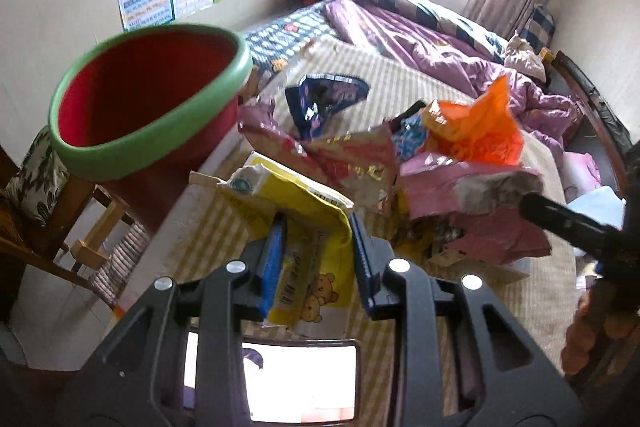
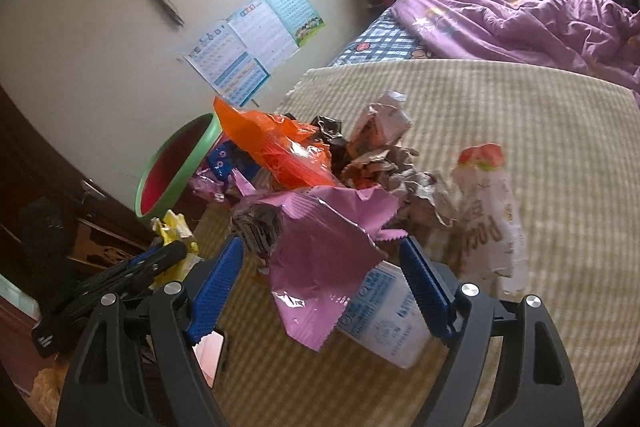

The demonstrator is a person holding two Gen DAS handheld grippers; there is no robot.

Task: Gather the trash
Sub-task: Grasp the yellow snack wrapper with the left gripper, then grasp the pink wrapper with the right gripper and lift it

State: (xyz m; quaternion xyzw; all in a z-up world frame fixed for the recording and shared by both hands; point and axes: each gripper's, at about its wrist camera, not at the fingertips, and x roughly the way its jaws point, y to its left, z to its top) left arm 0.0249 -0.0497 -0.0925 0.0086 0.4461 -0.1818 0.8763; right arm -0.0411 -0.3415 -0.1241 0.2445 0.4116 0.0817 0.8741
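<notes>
**Yellow wrapper gripped beside the trash pile**

Only the left wrist view shows the left gripper [image 1: 316,247] closed on a yellow wrapper [image 1: 288,203] printed with bears, held above the striped mat [image 1: 400,75], with the red bin [image 1: 144,99] up and left of it. The right wrist view alone reveals a white pouch [image 2: 488,211] and a white carton [image 2: 380,323] on the pile's near side. There the right gripper [image 2: 320,287] stands wide, fingers [image 2: 218,283] flanking a pink wrapper [image 2: 320,247] without clamping it. An orange bag [image 2: 276,147] tops the pile; the bin sits left of it.
</notes>
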